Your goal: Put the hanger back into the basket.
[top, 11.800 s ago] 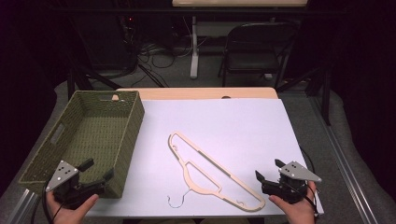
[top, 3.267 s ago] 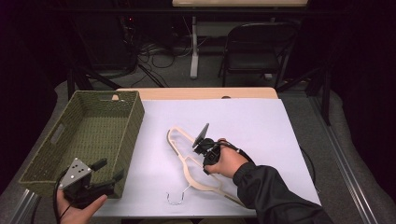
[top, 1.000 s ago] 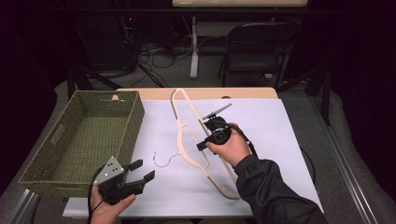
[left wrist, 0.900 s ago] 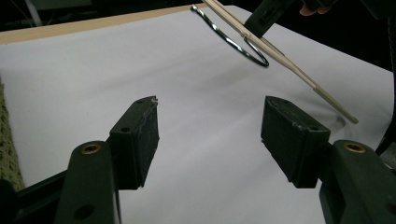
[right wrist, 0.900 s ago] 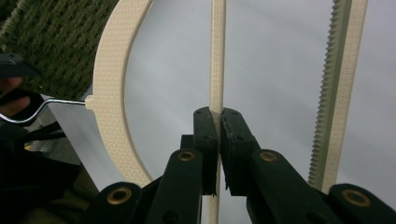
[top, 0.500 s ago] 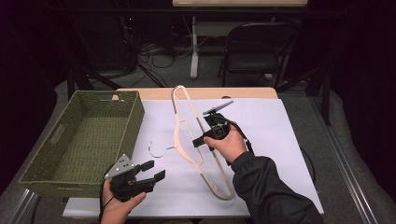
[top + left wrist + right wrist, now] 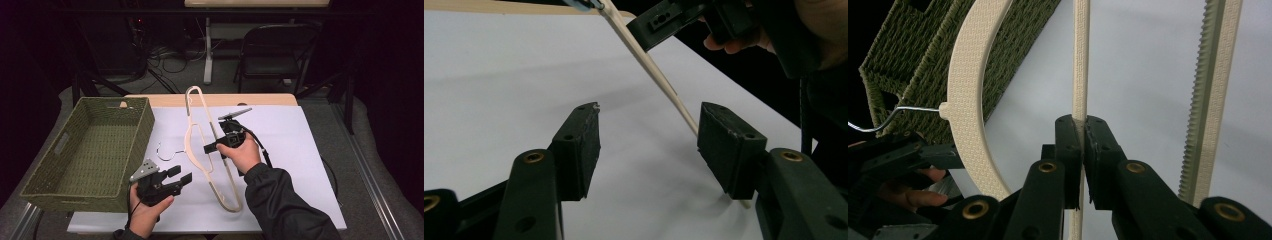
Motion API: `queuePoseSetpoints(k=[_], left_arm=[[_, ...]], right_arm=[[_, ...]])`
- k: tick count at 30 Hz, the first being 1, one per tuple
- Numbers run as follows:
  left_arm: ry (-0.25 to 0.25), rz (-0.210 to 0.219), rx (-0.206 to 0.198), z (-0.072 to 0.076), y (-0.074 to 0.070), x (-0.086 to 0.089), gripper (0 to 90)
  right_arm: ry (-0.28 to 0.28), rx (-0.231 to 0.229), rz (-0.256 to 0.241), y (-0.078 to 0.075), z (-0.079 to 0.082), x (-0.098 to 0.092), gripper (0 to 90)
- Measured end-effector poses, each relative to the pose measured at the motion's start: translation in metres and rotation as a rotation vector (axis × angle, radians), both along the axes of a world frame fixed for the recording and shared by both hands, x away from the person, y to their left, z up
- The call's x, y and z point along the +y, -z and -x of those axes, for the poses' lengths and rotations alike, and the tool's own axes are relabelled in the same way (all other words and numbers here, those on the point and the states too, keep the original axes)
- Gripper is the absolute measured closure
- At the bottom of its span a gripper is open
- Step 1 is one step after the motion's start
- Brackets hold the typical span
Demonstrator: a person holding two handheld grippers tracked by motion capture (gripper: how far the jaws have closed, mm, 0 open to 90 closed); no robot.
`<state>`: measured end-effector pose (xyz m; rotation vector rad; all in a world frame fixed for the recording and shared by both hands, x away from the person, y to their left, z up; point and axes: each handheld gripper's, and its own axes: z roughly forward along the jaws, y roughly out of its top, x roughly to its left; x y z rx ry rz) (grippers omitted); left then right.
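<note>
Clothes hanger [image 7: 200, 142] lifted off the white table [image 7: 300, 150], clamped on a thin bar by the right gripper [image 7: 214, 148]; left gripper [image 7: 181, 176] gapes nearby, wicker basket [image 7: 85, 155] awaits

Your hanger [image 7: 200, 145]: cream, textured; basket [image 7: 90, 150] at your ten o'clock: olive-green weave; your grippers: black; table cover [image 7: 300, 150]: white.

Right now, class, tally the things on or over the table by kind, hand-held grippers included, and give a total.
Hangers: 1, cream hanger, clamped by the right hand-held gripper
Baskets: 1, green woven basket
Hand-held grippers: 2, counting the open left hand-held gripper
Total: 4
</note>
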<state>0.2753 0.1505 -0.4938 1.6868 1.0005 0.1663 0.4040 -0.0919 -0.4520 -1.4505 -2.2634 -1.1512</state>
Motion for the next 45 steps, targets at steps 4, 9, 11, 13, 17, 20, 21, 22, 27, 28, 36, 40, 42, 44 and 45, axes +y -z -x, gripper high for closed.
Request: queuePoseSetpoints(k=[4,9,11,13,17,20,21,22,27,28,36,40,42,44,45], left_arm=[[0.000,0.008,-0.005,-0.003,0.002,-0.012,46.8],[-0.003,0.009,0.010,-0.008,0.007,-0.025,49.8],[-0.002,0.019,0.019,-0.010,0.009,-0.029,50.4],[-0.001,0.017,0.026,-0.012,0.011,-0.033,51.3],[-0.001,0.021,0.035,-0.016,0.016,-0.041,53.4],[-0.004,0.036,0.042,-0.018,0.020,-0.046,54.0],[-0.002,0.041,0.050,-0.018,0.021,-0.047,54.6],[-0.007,0.051,0.058,-0.019,0.023,-0.048,54.9],[-0.023,0.076,0.062,-0.021,0.026,-0.053,59.1],[-0.024,0.087,0.070,-0.022,0.027,-0.053,59.7],[-0.068,0.135,0.086,-0.021,0.029,-0.057,72.6],[-0.081,0.161,0.107,-0.021,0.029,-0.057,77.5],[-0.089,0.164,0.105,-0.020,0.029,-0.057,78.2],[-0.093,0.169,0.109,-0.021,0.029,-0.057,78.8],[-0.095,0.173,0.109,-0.021,0.030,-0.057,79.1]], right_arm=[[0.006,-0.003,-0.006,0.001,0.000,0.001,86.1],[0.017,-0.009,-0.015,0.001,0.000,0.002,86.1],[0.010,-0.004,-0.017,0.001,0.000,0.002,86.1],[0.019,-0.015,-0.027,0.002,0.001,0.003,86.1],[0.006,-0.009,-0.025,0.001,0.002,0.003,86.1],[0.004,-0.017,-0.024,0.001,0.003,0.004,86.1],[0.005,-0.017,-0.022,0.001,0.003,0.004,86.1],[0.005,-0.017,-0.022,0.002,0.003,0.004,86.1],[0.016,-0.019,-0.030,0.002,0.003,0.003,86.0],[0.016,-0.017,-0.029,0.002,0.003,0.003,86.0],[0.014,-0.015,-0.032,0.004,0.003,0.003,86.0],[0.013,-0.011,-0.033,0.004,0.003,0.002,85.9],[0.024,-0.016,-0.041,0.004,0.004,0.001,85.9],[0.028,-0.011,-0.046,0.004,0.004,0.001,85.9],[0.030,-0.011,-0.046,0.004,0.004,0.001,85.9]])
